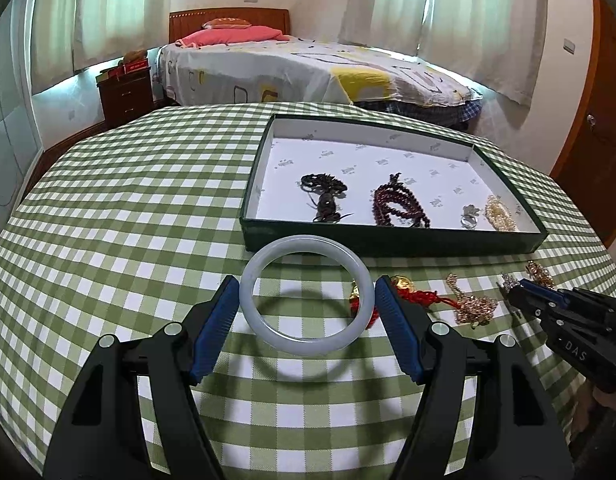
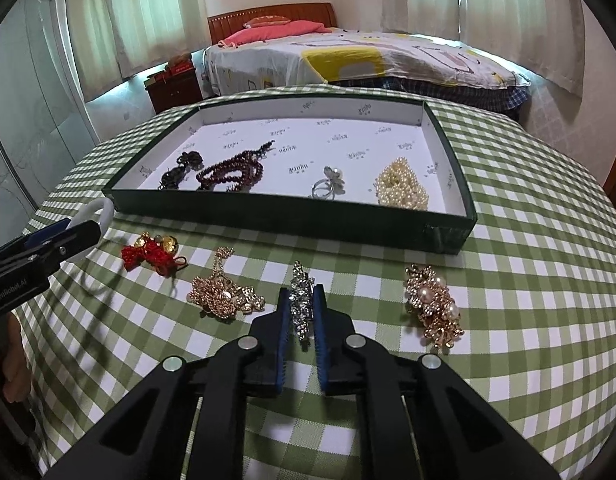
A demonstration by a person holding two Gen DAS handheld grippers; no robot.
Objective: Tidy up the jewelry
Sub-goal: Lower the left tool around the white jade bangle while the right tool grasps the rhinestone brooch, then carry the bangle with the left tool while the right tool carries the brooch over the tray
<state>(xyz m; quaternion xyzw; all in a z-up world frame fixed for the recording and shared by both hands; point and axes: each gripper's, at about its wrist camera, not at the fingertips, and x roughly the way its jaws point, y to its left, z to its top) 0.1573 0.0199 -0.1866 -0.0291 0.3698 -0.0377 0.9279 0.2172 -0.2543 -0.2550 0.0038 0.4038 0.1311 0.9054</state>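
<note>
At lower centre, the left gripper clasped the white bangle. Above, the box already held four pieces. Three pieces waited on the cloth; the right gripper clenched the crystal brooch.

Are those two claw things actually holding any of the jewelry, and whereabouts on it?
Left gripper holds the white bangle across its width, pads on its outer rim. Right gripper is shut on the silver rhinestone brooch, pinching its long sides.
</note>
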